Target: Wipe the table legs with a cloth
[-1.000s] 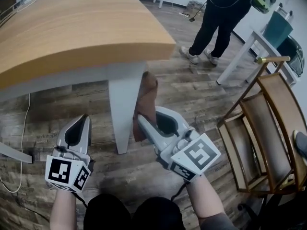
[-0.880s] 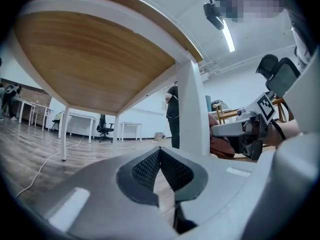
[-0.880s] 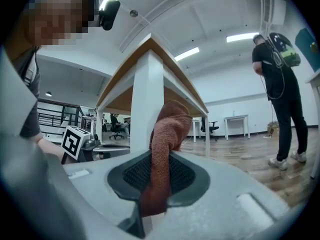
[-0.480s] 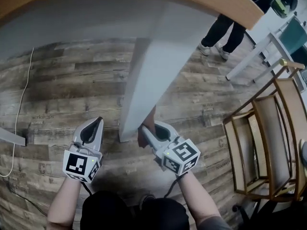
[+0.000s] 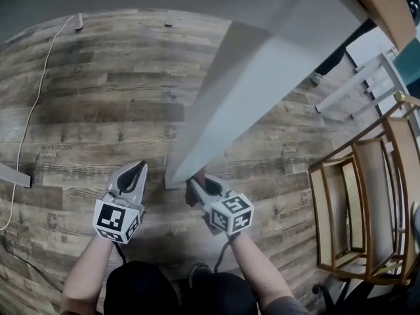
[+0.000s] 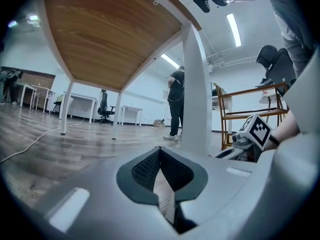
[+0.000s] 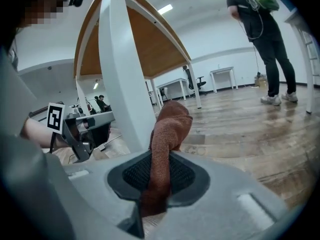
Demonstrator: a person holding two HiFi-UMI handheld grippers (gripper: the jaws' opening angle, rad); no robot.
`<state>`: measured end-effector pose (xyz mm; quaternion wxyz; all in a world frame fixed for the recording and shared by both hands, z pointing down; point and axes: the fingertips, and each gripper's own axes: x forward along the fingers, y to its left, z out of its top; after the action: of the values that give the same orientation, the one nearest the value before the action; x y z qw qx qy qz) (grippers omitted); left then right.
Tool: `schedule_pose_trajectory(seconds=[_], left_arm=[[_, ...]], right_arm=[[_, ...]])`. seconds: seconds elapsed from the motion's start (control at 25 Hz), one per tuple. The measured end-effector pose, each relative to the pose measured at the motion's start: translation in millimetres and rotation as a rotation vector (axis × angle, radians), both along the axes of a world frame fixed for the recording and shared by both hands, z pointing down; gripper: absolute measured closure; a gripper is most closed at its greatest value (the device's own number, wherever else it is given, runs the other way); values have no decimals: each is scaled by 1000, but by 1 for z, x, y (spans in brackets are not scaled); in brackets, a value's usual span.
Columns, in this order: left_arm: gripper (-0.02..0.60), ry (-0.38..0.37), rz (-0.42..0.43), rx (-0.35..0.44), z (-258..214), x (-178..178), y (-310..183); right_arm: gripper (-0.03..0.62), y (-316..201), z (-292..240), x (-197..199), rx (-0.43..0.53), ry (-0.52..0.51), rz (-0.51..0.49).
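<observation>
1. The right gripper (image 7: 157,179) is clenched on the brown cloth (image 7: 169,126), which stands up out of its jaws in a loose fold. I judge the grasp good. The pinch must be firm, so that rubbing does not pull the cloth out.
2. The left gripper (image 6: 162,179) has its jaws together with nothing between them. It is low beside the foot of the leg, on the other side from the cloth. It has no work here, so it is better to hold it clear.
3. The cloth is at the foot of the white table leg (image 5: 216,123), touching it or just beside it; I cannot tell which. To wipe well, press the free fold flat on the face, not the hard jaw tips.
4. The leg slants up to the wooden top (image 6: 110,34). Long strokes along it, one face after another, will probably serve best.
5. Farther off, the wooden chair (image 5: 357,195) stands well apart, so the right arm seems to have room.
</observation>
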<state>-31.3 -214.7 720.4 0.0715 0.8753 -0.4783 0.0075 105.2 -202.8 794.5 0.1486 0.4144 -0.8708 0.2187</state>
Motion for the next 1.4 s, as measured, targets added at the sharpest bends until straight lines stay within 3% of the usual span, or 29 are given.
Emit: schedule_pose_trajectory(seconds=[0.2, 0.44, 0.52, 0.6, 0.88, 1.08, 1.28, 1.4], left_arm=[[563, 24, -18, -29, 22, -1, -1], [563, -8, -21, -97, 55, -3, 2], [563, -13, -38, -105, 55, -10, 1], [563, -15, -48, -88, 42, -16, -4], [563, -23, -58, 13, -48, -34, -24], [563, 12, -38, 59, -119, -35, -30], [563, 3, -16, 131, -182, -20, -29], [563, -10, 0, 165, -209, -13, -28]], right_arm=[[531, 3, 45, -2, -100, -16, 51], [531, 3, 96, -2, -230, 28, 16], [531, -5, 89, 7, -209, 38, 13], [531, -16, 56, 15, -114, 56, -21], [531, -44, -102, 18, 320, 234, -293], [531, -62, -205, 7, 566, 266, -346], [531, -72, -280, -14, 800, 387, -409], [531, -73, -315, -25, 884, 457, -430]])
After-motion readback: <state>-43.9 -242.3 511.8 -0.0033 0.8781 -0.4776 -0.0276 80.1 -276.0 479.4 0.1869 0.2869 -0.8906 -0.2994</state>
